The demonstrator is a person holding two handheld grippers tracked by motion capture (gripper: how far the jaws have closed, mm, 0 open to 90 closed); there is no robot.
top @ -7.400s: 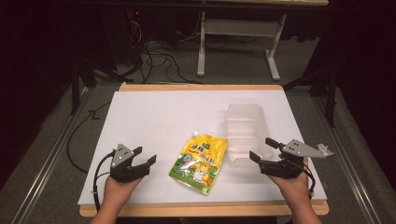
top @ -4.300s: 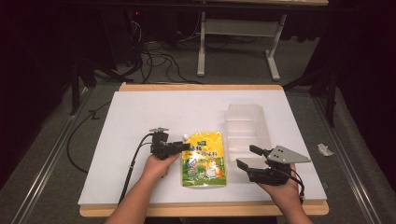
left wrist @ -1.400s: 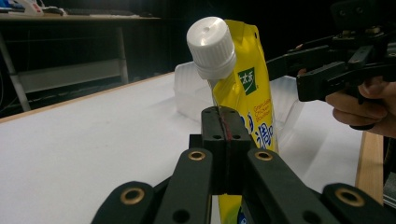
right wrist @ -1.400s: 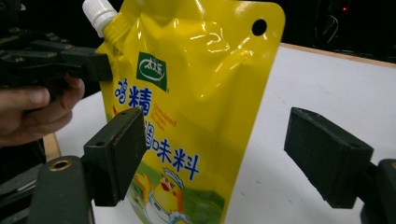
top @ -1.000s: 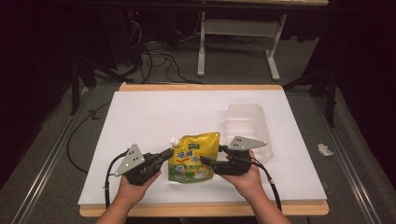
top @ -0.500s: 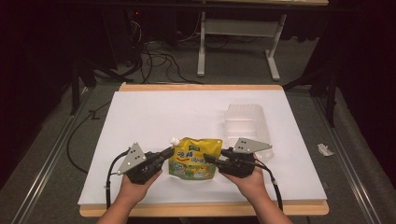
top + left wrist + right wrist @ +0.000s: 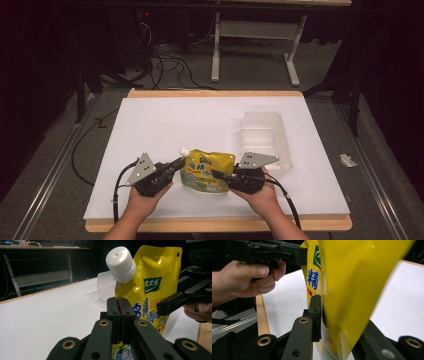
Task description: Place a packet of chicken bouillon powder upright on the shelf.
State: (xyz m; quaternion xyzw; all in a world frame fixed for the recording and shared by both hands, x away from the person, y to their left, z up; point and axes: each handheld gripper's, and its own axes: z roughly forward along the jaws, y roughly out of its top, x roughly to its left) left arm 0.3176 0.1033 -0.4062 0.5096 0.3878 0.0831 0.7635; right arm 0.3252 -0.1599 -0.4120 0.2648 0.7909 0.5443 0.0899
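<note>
On my left, the left gripper [image 7: 176,164] has its jaws pressed together on the side edge of the yellow spouted pouch [image 7: 207,171], just below the white screw cap [image 7: 121,263], which is still screwed on. The pouch is held upright between my two hands above the white table sheet [image 7: 165,125], near the front edge; I cannot see what is inside it, only its printed front with a green logo and blue characters. On the pouch's other side the right gripper [image 7: 217,174] has just been closing, and in the right gripper view one black jaw lies flat against the yellow film, with the pouch's edge between the two jaws. Further right and behind, a clear plastic container [image 7: 265,137] lies on the sheet with nothing visible in it, just behind my right hand [image 7: 257,194] and apart from the pouch. A small crumpled scrap [image 7: 347,160] lies on the floor beyond the table's right edge.
</note>
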